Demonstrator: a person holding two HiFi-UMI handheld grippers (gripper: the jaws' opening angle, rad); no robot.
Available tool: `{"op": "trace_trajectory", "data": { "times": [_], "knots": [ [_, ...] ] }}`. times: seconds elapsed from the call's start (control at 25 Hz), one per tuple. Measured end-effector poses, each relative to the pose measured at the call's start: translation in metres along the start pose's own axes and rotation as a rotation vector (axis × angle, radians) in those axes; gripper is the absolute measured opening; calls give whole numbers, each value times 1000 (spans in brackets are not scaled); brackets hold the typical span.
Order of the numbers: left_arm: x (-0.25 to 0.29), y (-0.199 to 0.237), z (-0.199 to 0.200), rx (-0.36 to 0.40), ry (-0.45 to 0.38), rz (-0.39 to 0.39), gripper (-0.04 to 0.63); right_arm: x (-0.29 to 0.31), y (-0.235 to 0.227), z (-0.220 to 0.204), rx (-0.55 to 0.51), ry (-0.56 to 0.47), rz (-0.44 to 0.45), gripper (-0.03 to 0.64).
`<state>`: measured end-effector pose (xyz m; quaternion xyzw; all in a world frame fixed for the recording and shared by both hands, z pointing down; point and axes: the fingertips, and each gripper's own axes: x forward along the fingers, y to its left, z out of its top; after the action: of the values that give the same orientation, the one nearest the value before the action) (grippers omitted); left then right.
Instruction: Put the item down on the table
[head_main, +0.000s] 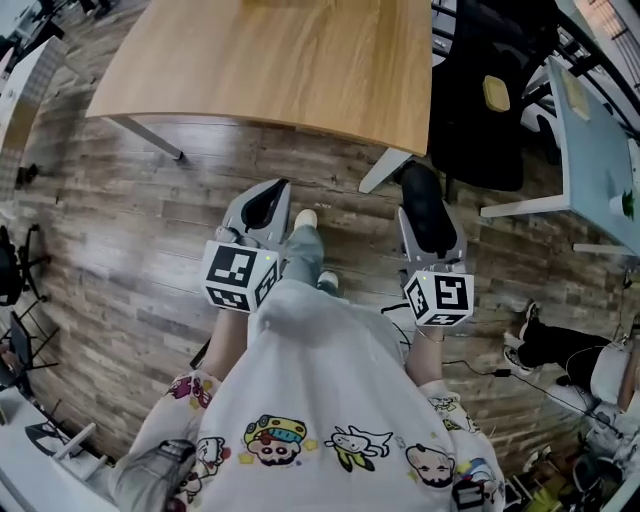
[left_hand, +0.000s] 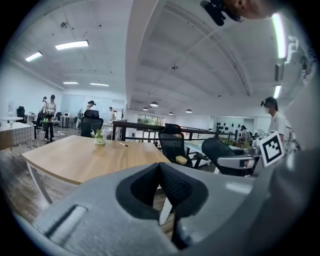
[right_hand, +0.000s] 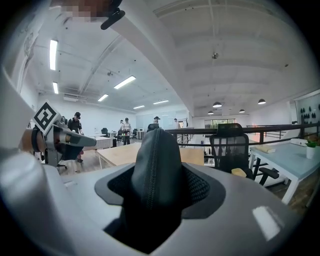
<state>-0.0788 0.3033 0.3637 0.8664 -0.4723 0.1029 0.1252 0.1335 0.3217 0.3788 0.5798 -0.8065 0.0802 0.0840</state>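
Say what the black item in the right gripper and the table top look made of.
Black pouch: probably soft matte fabric or faux leather. It bulges softly, and a zip runs up its middle.
Table: wood or wood-look laminate with a smooth, low-sheen finish. It is light brown with faint grain lines, and which of the two it is cannot be told.

Office floor, seen from above you | black office chair (head_main: 480, 110), a yellow pad (head_main: 496, 93) on its seat, just beside a white desk (head_main: 600, 150) | wood-plank floor (head_main: 120, 230) under your feet | cables (head_main: 470, 365) trailing at your right | people (left_hand: 50, 116) standing far across the room
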Motion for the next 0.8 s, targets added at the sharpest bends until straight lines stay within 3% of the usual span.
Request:
{"op": "trace_trajectory", "data": {
  "times": [0.48, 0.8],
  "knots": [
    [109, 112, 65, 18, -10, -38, 0, 148, -23, 56, 1, -9, -47, 279],
    [146, 142, 68, 13, 29, -89, -2, 188, -27, 52, 13, 39, -90, 279]
  ]
}}
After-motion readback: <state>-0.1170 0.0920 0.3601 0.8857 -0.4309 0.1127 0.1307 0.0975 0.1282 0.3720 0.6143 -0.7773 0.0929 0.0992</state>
